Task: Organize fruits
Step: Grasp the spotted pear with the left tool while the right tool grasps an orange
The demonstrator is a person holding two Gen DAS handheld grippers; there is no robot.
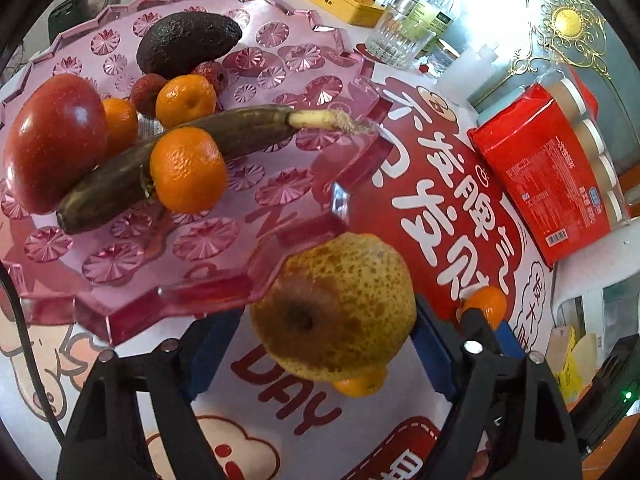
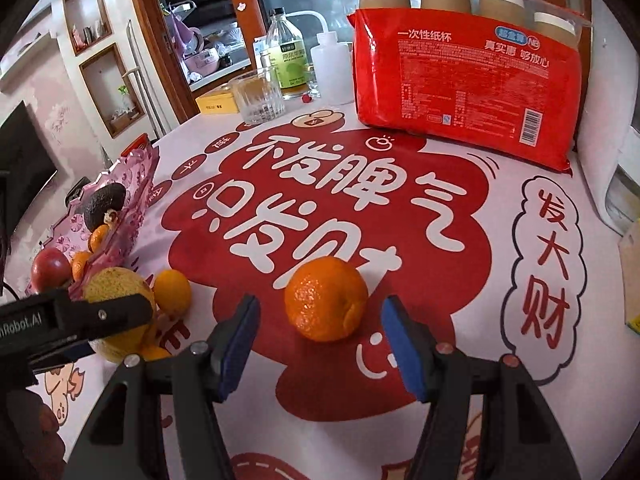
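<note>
Red-and-white printed cloth covers the bench [image 2: 400, 152], with wooden cabinets behind. At the left stands a pink faceted tray [image 1: 304, 56] holding a red apple [image 1: 52, 144], a blackened banana [image 1: 180, 160], a dark avocado [image 1: 184, 40], lychees and three mandarins. Just off the tray's near edge sits a speckled yellow-brown pear [image 1: 336, 308], russet around its stem pit, with a small mandarin [image 2: 173, 291] touching it. The left hand-held gripper [image 1: 320, 352] straddles the pear: its blue pads stand apart, the right one at the pear's flank, the left one clear of it. Farther right, a bright orange mandarin [image 2: 326, 298] with dimpled skin rests on the cloth. The right hand-held gripper [image 2: 320, 344] hovers around it, pads apart and not touching. A red pack of paper cups [image 2: 468, 84] lies beyond.
</note>
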